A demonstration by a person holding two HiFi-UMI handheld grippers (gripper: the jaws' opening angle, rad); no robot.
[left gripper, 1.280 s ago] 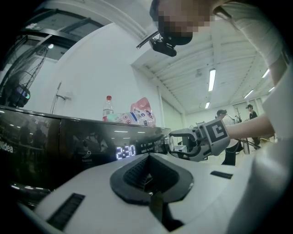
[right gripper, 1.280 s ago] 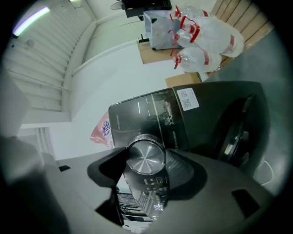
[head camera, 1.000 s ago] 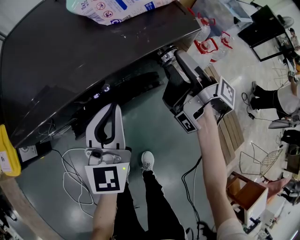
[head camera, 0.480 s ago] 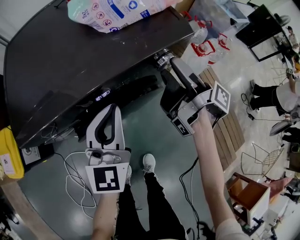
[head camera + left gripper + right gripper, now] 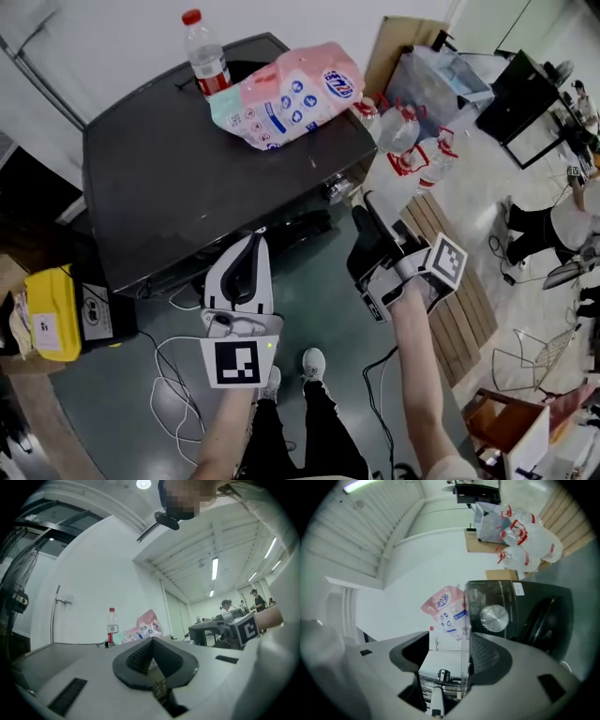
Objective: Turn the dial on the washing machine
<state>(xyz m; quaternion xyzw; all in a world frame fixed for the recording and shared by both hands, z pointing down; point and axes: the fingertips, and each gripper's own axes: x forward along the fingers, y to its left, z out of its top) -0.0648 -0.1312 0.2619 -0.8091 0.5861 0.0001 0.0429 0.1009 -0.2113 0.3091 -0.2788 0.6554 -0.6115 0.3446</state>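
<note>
The dark washing machine [image 5: 187,178] stands ahead of me, its silver dial [image 5: 337,187] on the front panel at the right corner. In the right gripper view the dial [image 5: 494,618] shows just beyond the jaws, apart from them. My right gripper [image 5: 364,210] is open, a short way below and right of the dial, with nothing between its fingers. My left gripper [image 5: 251,246] is shut and empty, hovering in front of the machine's lower front, and in its own view the left gripper [image 5: 152,656] points over the machine's top.
A water bottle [image 5: 206,61] and a pink bag [image 5: 291,89] lie on the machine's top. Packed water bottles [image 5: 417,141] and a wooden pallet [image 5: 455,272] are at the right. A yellow container [image 5: 52,314] is at the left, and white cables [image 5: 173,375] trail on the floor.
My right gripper has drawn back from the dial, which it was at a second ago. The head view has lifted, so the whole machine top shows. The left gripper has hardly moved.
</note>
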